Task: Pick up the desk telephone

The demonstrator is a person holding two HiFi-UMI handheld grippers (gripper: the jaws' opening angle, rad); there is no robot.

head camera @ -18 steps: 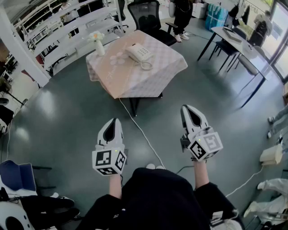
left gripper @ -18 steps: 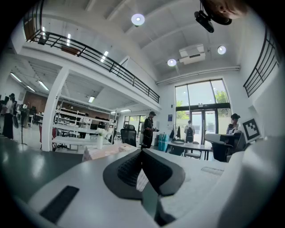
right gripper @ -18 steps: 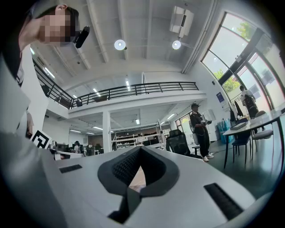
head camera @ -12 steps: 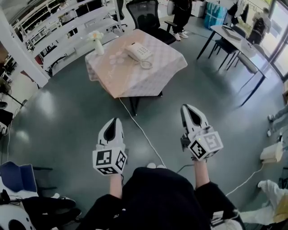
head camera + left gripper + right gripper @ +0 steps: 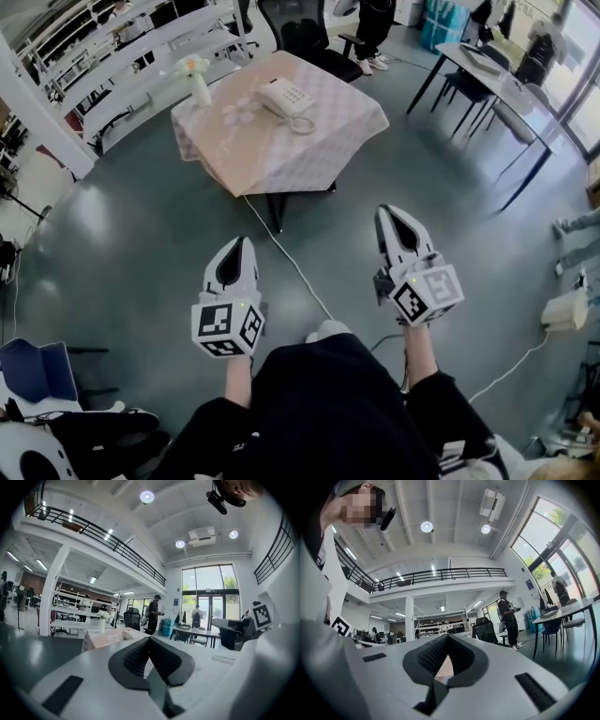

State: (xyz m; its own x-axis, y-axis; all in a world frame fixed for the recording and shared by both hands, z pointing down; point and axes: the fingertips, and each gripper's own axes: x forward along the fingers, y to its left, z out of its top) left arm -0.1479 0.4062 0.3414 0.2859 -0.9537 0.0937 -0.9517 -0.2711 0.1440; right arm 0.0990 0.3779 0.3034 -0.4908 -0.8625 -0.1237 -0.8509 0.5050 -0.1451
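grey office floor (image 5: 131, 234), one table (image 5: 319, 141), one desk telephone (image 5: 286, 97), left gripper (image 5: 245, 242) and right gripper (image 5: 383, 212), fingers closed, empty

White tools (image 5: 246, 244) (marker cubes (image 5: 228, 328)), black top (image 5: 328, 403)

A: What stands on the square table with the pink checked cloth (image 5: 277, 159)?
B: A white vase of pale flowers (image 5: 200, 87), near its left corner
A: And around it?
B: A black mesh office chair (image 5: 305, 33) behind, white metal shelving (image 5: 141, 52) to the left, a white cable (image 5: 286, 258) trailing over the grey floor (image 5: 122, 234)
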